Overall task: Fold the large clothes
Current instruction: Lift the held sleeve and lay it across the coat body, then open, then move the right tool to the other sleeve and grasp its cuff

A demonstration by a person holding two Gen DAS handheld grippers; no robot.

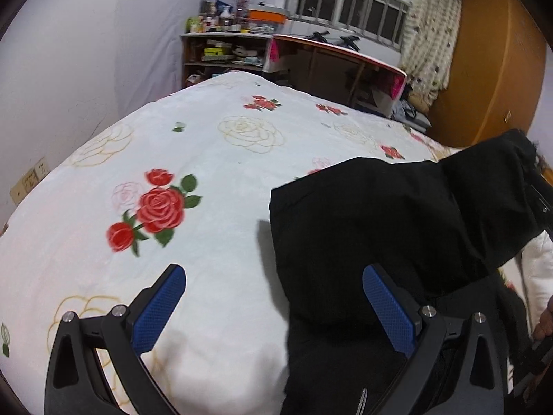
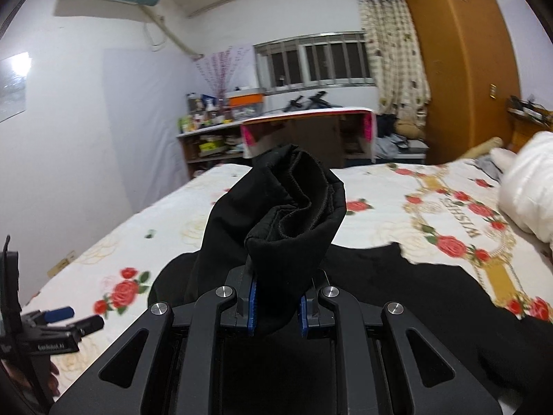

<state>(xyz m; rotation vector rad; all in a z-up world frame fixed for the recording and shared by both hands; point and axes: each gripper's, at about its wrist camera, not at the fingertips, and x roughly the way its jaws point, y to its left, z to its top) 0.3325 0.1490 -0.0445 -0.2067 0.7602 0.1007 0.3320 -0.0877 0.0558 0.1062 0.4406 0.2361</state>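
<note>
A large black garment (image 2: 414,297) lies spread on the rose-print bed sheet (image 2: 380,214). My right gripper (image 2: 276,307) is shut on a bunched, hemmed end of it (image 2: 287,207), which stands up above the fingers. In the left wrist view the same garment (image 1: 380,221) hangs lifted at the right, draped over the right tool. My left gripper (image 1: 274,311) is open above the sheet (image 1: 207,159), its right pad (image 1: 389,311) against the cloth's edge, with nothing held between the pads. The left gripper (image 2: 74,318) also shows at the left edge of the right wrist view.
A white wall runs along the bed's left side. Beyond the foot stand a cluttered shelf (image 1: 224,55) and a desk (image 1: 338,62). An orange wardrobe (image 2: 459,69) fills the right. White bedding (image 2: 525,186) is piled at the bed's right end.
</note>
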